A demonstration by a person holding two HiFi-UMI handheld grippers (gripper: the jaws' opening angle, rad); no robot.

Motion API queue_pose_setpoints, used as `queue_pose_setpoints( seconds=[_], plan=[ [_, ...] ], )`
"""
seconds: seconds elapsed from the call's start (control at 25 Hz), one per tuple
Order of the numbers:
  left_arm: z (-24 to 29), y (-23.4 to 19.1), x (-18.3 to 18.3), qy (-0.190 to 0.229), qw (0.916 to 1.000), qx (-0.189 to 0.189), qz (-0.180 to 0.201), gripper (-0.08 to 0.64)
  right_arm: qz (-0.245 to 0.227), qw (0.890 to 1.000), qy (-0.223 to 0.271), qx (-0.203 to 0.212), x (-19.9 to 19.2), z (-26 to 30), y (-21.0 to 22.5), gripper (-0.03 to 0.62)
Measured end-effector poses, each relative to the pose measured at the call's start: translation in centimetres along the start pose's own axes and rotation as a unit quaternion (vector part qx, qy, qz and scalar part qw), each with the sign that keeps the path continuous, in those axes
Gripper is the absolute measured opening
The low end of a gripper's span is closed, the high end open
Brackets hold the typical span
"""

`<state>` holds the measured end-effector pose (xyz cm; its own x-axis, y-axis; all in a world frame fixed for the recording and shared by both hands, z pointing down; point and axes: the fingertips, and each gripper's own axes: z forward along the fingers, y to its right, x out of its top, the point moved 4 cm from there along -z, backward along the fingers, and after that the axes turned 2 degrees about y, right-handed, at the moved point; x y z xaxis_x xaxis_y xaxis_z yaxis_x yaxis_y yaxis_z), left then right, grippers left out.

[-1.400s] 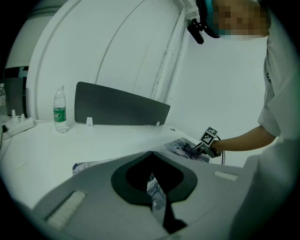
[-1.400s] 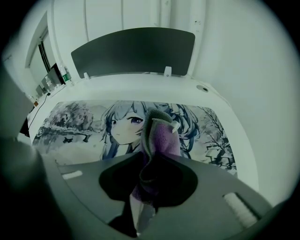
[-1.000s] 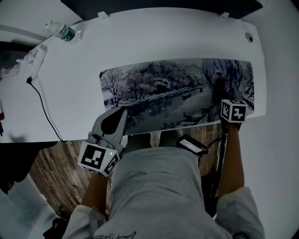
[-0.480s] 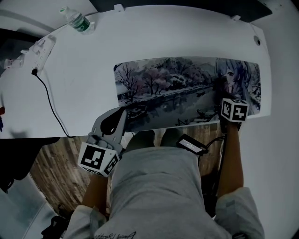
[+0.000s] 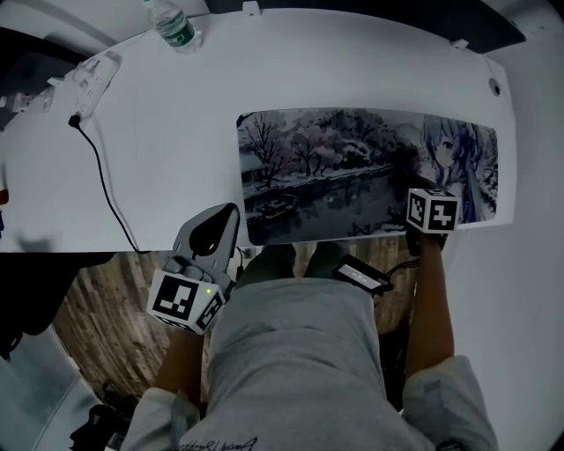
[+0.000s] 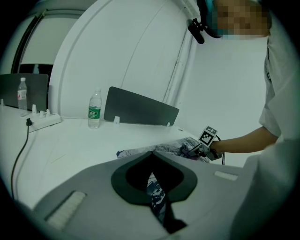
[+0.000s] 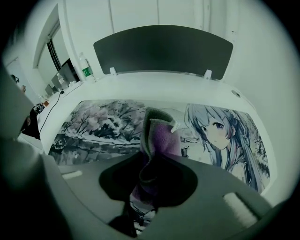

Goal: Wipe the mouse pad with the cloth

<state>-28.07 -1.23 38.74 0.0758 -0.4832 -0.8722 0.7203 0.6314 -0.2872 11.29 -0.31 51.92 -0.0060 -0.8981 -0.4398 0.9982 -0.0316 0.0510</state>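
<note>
Fleecy purple cloth (image 7: 159,136), matt printed mouse pad (image 5: 352,167), smooth white surface (image 5: 176,132), wood-grain floor (image 5: 97,308) and a clear plastic bottle (image 5: 172,22).

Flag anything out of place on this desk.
Nothing looks spilled or damaged. The mouse pad sits at the near edge of the desk, its left end pinched by the left gripper; the right gripper holds the cloth.

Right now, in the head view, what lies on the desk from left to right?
Power strip → water bottle → mouse pad. The right tool, shut on the cloth, overlaps the pad, so it is left out.
</note>
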Motion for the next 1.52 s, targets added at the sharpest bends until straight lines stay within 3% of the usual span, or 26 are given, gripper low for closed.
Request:
queue_pose_setpoints(
  seconds=[0.8,1.52],
  plan=[
    [-4.1,-3.5,-0.8,0.017,0.9995,0.022,-0.018,0.018,-0.025,0.997,-0.005,0.072,1.4,1.4,-12.2,0.087],
    [-8.8,-7.3,-1.5,0.028,0.9968,0.068,-0.032,0.018,-0.085,0.983,-0.015,0.163,3.1,2.8,-24.3,0.087]
  ],
)
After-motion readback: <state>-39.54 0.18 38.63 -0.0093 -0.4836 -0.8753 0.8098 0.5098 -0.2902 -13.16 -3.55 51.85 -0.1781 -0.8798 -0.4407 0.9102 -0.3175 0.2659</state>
